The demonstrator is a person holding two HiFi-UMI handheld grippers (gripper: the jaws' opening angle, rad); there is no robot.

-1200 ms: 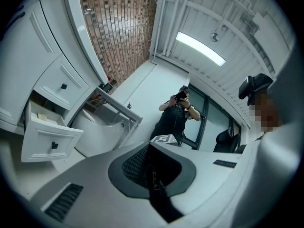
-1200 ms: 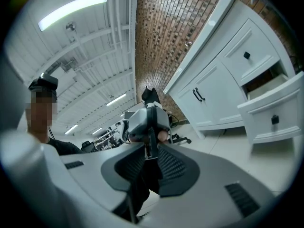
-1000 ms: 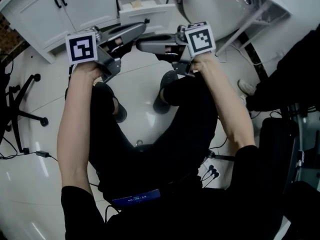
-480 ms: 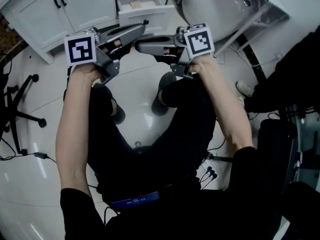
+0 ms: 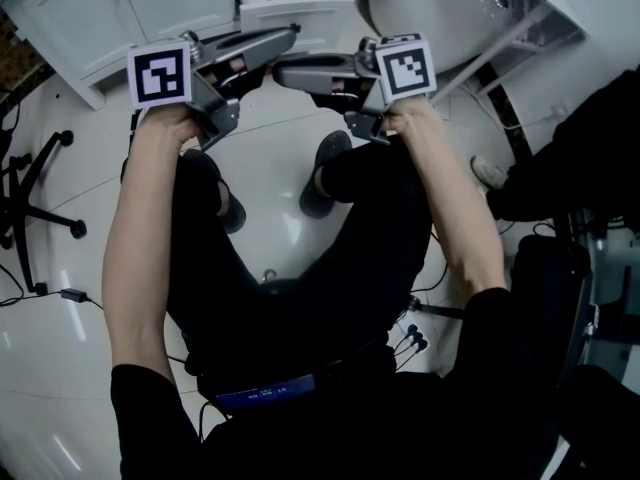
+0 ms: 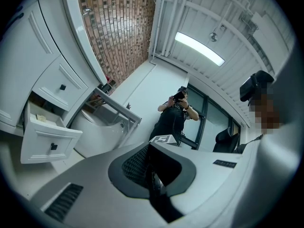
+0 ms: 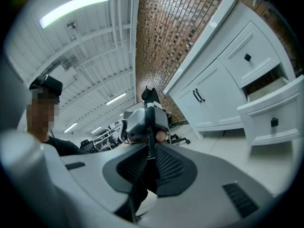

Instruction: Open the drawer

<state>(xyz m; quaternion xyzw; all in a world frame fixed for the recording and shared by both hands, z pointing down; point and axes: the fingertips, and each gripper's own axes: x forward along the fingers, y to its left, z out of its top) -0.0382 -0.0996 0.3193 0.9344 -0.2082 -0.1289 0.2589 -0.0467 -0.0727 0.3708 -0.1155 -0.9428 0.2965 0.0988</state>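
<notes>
The lower drawer [image 5: 300,10] of the white cabinet [image 5: 70,18] stands pulled out, with a pale object lying inside it. The same drawer shows its small black knob in the left gripper view [image 6: 50,146] and in the right gripper view [image 7: 273,118]. Both grippers hover in front of the drawer and point at each other, touching nothing. My left gripper [image 5: 292,34] [image 6: 151,148] has its jaws together and empty. The right gripper [image 5: 280,72] [image 7: 151,148] is shut too, with nothing between its pads.
A white bathtub [image 5: 440,18] stands right of the cabinet. An office chair base [image 5: 30,198] and cables [image 5: 70,294] lie on the glossy floor at left. My legs and shoes [image 5: 325,173] are below the grippers. Another person [image 6: 175,115] stands beyond.
The head view has tipped slightly, so everything sits a little higher in the picture. Neither gripper has visibly moved and the drawer stays as it was.
</notes>
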